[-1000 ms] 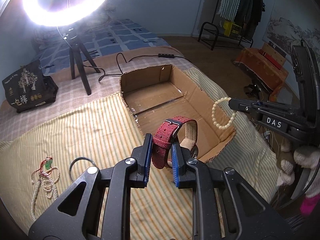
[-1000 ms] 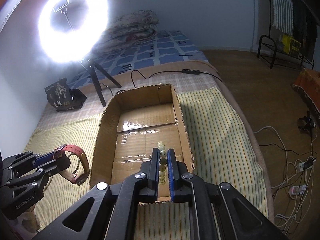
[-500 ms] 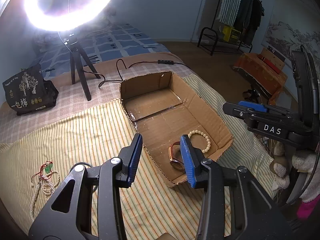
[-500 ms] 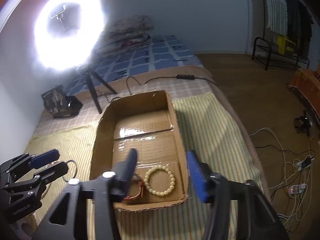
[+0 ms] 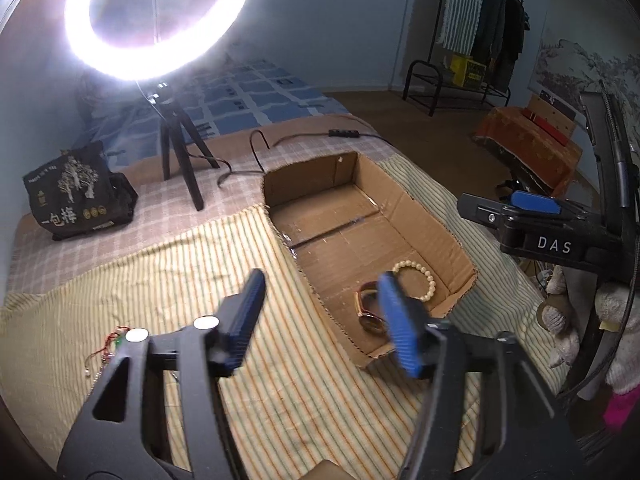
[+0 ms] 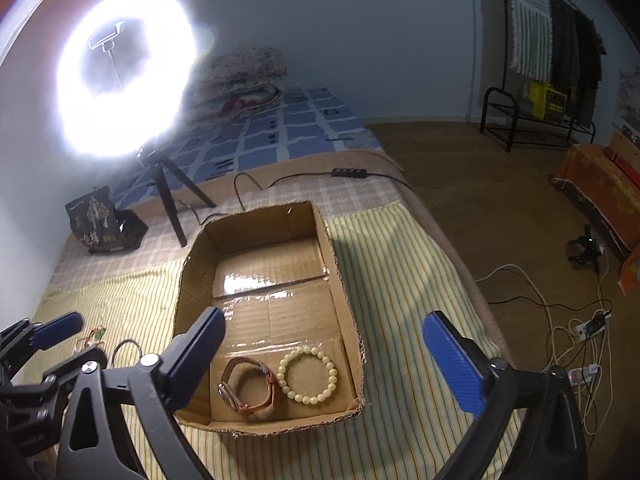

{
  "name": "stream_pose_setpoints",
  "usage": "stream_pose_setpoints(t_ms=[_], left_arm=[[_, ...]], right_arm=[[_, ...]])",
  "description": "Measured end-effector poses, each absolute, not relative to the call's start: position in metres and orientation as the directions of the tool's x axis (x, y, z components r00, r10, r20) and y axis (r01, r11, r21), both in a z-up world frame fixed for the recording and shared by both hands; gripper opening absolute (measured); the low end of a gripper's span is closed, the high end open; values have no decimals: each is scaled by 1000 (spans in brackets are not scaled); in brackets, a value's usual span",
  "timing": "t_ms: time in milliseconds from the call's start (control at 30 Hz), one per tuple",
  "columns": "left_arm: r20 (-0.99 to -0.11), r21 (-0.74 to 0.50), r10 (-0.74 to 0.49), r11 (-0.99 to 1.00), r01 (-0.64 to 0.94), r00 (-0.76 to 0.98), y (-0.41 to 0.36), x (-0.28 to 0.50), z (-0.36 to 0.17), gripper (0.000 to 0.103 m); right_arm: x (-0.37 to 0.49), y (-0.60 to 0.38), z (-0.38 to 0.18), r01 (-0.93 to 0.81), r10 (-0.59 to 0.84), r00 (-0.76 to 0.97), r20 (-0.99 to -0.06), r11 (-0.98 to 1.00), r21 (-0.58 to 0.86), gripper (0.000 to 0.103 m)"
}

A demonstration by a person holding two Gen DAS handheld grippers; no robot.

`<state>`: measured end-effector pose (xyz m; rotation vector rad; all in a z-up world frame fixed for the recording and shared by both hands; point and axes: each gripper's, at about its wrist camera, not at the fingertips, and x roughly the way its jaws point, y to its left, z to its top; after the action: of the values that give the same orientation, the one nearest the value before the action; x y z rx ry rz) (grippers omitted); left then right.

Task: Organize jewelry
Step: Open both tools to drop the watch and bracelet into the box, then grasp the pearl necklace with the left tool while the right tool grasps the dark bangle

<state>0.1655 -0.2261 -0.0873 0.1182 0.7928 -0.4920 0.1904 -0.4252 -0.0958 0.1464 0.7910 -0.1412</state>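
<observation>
Left on the blanket: At the lower left of the left wrist view I saw a little pile of jewelry [image 5: 110, 350] with a red string and some pearls. It was still on the striped blanket [image 5: 168, 292]. My own gripper hid part of it. In the right wrist view a dark ring [image 6: 127, 350] lay near it too. I think those were still to go in.

Box: The cardboard box [image 5: 424, 216] sat in the middle of both views, flat on the blanket, with its top open.

Done so far: The watch [image 6: 248, 388] and the bead bracelet [image 6: 308, 374] lay inside the box, at its near end. They were side by side and almost touching, with the watch on the left. So I think two things were put away and a few were left.

Left gripper: My left gripper [image 5: 322, 322] had just been opening. Its jaws stood apart with nothing between them. It hung over the near left edge of the box and touched nothing.

Right gripper: My right gripper [image 6: 324, 350] had just been opening too. Its jaws were spread very wide. The bracelet showed in the gap, but it lay down in the box and the pads did not touch it.

Next, I guess: Go back to the lower left for the pile.
</observation>
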Motion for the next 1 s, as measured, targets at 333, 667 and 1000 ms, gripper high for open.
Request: stream_pose_setpoints(t_ms=[333, 667, 1000], left_arm=[[-711, -42, -344, 891, 451, 613, -196, 161, -84, 81], [-704, 12, -270, 920, 391, 657, -134, 163, -85, 81], [-728, 28, -171, 960, 278, 664, -54, 165, -89, 81]], right_arm=[[189, -413, -92, 196, -95, 708, -699, 978, 65, 103], [189, -378, -87, 101, -67, 746, -663, 995, 14, 103], [199, -330, -86, -29, 50, 756, -652, 999, 43, 103]])
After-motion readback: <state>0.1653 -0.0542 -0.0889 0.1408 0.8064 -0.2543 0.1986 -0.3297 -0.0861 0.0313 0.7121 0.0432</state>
